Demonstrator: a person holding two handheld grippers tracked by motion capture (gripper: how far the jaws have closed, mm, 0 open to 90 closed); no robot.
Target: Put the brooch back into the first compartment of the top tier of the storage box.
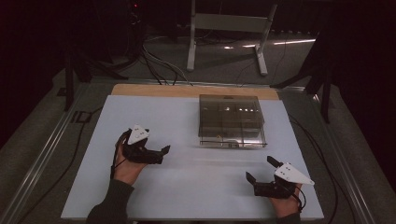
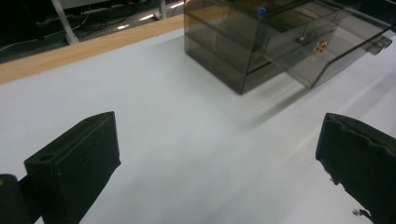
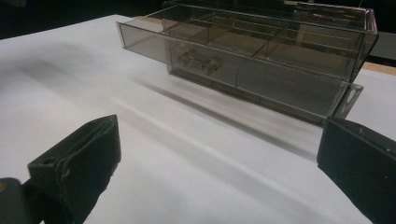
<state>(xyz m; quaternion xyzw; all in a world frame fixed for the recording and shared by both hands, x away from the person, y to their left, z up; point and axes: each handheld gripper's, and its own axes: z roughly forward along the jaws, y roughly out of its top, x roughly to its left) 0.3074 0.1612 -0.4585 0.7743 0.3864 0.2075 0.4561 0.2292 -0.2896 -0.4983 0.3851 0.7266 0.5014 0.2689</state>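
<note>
High view: a smoky clear drawer box is seen toward the far middle of the white bench, with its lower drawer pulled out toward the person. The left gripper is held near the left-middle, well apart from the box; the right gripper is parked near the front right edge, also clear of it. Nothing is being held by either.

Left gripper view: both fingers are spread wide with only bare bench between them. The box is seen up and to the right, drawer sticking out, something small and brassy inside it, plus a blue bit higher up that can't really be made out.

Right gripper view: fingers are spread wide here too, nothing pinched. The open drawer is dead ahead, its little double-knob handle facing the camera.

What could go wrong: the box looks light and isn't braced, so it'd probably be shoved back across the bench if the drawer gets pushed one-handed. The handle is small and slick, so a pinch could easily be missed or slip off. A crooked push could get the drawer jammed.
</note>
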